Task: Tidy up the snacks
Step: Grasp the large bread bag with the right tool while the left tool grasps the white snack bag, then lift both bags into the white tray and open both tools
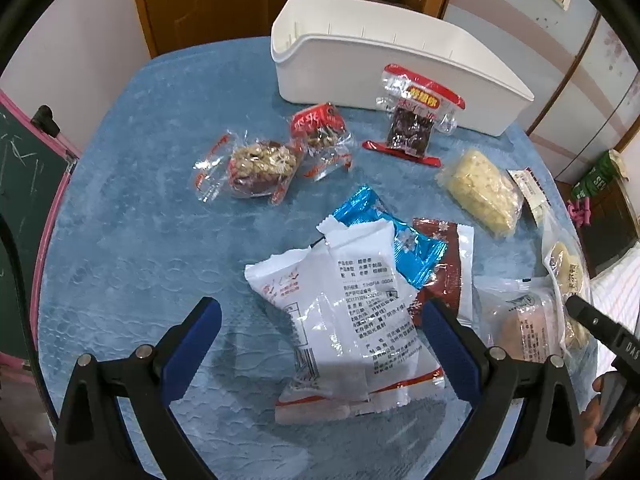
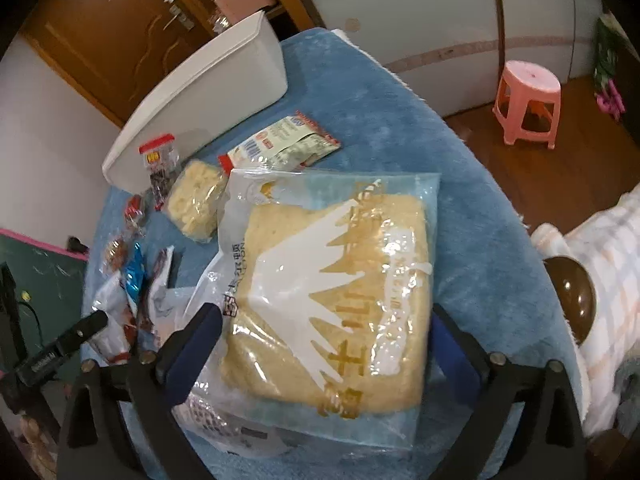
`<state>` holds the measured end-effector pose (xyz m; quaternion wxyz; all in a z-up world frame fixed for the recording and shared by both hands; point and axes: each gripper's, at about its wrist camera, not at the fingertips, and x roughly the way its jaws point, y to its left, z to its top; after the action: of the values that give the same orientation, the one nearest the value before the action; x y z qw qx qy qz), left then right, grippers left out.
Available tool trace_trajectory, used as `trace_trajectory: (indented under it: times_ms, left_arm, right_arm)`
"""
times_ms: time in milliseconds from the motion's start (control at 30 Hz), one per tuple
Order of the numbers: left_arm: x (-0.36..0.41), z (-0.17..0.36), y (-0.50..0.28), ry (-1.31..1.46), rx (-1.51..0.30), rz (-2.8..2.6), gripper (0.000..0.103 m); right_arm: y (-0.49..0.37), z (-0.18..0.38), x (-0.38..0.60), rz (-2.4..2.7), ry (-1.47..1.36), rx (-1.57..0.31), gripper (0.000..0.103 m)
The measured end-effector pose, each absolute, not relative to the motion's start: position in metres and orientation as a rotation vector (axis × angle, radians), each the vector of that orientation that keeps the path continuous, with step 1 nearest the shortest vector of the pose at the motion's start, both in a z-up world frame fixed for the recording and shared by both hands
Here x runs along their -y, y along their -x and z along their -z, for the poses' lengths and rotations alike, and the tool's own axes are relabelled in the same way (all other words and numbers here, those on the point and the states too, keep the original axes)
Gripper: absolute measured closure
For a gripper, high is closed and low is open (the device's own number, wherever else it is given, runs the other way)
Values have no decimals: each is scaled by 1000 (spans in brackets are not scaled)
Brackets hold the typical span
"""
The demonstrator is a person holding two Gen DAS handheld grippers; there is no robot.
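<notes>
Snacks lie scattered on the blue tablecloth [image 1: 132, 184] before the white bin [image 1: 360, 68]. Our left gripper [image 1: 320, 320] straddles a light, crinkly white packet [image 1: 352, 320], jaws wide; our right gripper [image 2: 324, 332], equally wide, brackets the soft bread bag [image 2: 332, 280], best pinched across its edges.

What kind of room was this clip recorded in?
Most likely a lived-in home room, not a lab: a wooden door, a pink plastic stool on wood flooring, and a chalkboard beside the blue-covered table with snack packets.
</notes>
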<state>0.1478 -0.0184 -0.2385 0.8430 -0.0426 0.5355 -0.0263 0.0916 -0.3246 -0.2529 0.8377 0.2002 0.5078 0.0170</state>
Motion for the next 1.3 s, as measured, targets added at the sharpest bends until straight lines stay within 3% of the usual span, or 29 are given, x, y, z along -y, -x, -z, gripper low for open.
trace_trajectory:
  times_ms: [233,533,633,733,767,1067,1167,1300]
  left_arm:
    - [26,252,-155,91,-1173,64,3]
    - [25,272,-168,137,-1229,50,4]
    - [22,276,-165,138,-1229,47,13]
    - [26,272,-162,75,-1201,33,41]
    - [27,271,-160,71,-1197,38,45]
    - [16,246,-138,61,-1134,47,52]
    - [12,225,-129,52,-1080,37,52]
    - [4,190,-119,54,-1004,41,52]
  right_arm:
    - [-95,253,314,-63,-356,-1081,1]
    - [-91,252,314,-49,-337,-1065,9]
    - [-91,251,314,-48,-333,-1062,10]
    - [-90,250,313,-43,-330,-1059,12]
    - [-90,249,312,-42,-326,-1058,13]
    - [-83,230,305,-49,-274,-1034,19]
    - [-76,215,303,-40,-260,-997,37]
    - [-73,195,297,-96,-264,-971,40]
